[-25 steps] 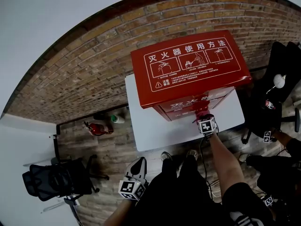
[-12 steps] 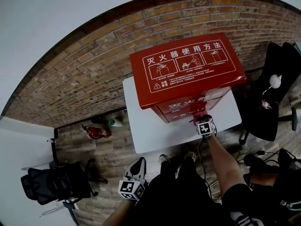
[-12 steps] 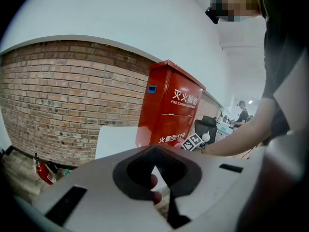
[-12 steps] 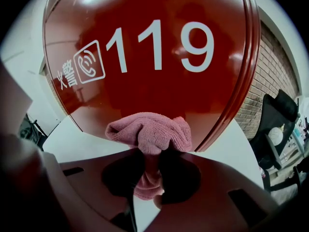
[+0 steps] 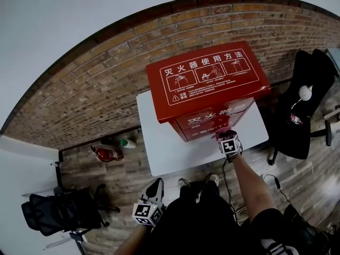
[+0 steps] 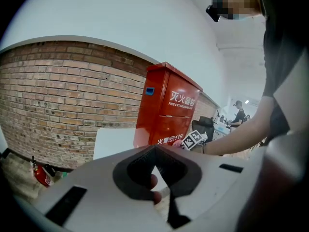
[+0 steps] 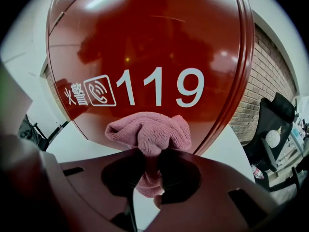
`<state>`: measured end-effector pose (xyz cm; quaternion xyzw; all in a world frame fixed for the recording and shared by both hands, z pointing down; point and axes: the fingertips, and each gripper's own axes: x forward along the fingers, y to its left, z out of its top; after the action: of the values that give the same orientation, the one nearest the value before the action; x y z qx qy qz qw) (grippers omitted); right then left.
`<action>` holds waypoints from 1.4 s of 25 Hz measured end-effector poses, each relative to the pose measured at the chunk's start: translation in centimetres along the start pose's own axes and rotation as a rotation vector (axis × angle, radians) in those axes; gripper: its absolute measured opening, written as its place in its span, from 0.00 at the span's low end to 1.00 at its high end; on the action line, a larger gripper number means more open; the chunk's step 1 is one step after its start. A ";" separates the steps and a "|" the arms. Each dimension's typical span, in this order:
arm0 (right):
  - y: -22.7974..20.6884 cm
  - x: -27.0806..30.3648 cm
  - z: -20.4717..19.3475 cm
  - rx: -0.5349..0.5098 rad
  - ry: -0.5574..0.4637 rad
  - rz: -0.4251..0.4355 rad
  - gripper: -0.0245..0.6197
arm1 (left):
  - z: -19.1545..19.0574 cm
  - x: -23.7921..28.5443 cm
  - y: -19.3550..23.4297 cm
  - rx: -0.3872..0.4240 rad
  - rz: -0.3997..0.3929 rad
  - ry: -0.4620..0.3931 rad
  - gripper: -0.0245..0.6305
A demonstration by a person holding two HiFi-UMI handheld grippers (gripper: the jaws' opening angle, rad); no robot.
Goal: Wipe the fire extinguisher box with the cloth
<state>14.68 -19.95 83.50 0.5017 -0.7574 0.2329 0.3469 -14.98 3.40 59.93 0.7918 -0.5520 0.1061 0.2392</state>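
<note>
Brick wall (image 5: 79, 94) | right tongs (image 7: 149, 159) outstretched — clamped on cloth (image 7: 150, 131) against box (image 7: 145, 42) | left tongs (image 6: 155, 151) low — together

right hand-held gripper (image 5: 223, 135) extended, clamped on cloth (image 7: 149, 132); left hand-held gripper (image 5: 157, 183) lowered, jaws together

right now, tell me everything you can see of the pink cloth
The pink cloth looks like soft, fuzzy microfibre. It is bunched into a rounded wad. The right gripper pinches it at the middle, jaws closed on it, and a short tail hangs down behind them. The wad appears pressed against the lower front of the red fire extinguisher box, just under the white "119" print. In the head view only a small pink bit shows, between the gripper and the box front.
</note>
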 end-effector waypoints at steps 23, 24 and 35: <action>0.5 -7.1 6.2 -0.006 -0.126 -0.026 0.18 | 1.6 1.2 -1.0 0.027 -0.096 -0.052 0.06; 0.5 -7.2 6.4 -0.005 -0.137 -0.021 0.18 | 1.7 1.3 -1.2 0.025 -0.100 -0.055 0.06; 0.7 -9.6 8.8 -0.009 -0.182 -0.023 0.18 | 2.7 2.3 -1.9 0.015 -0.136 -0.074 0.06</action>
<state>13.97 -20.08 70.49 0.5278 -0.7811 0.1792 0.2815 -12.65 0.64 58.13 0.8327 -0.5045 0.0644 0.2192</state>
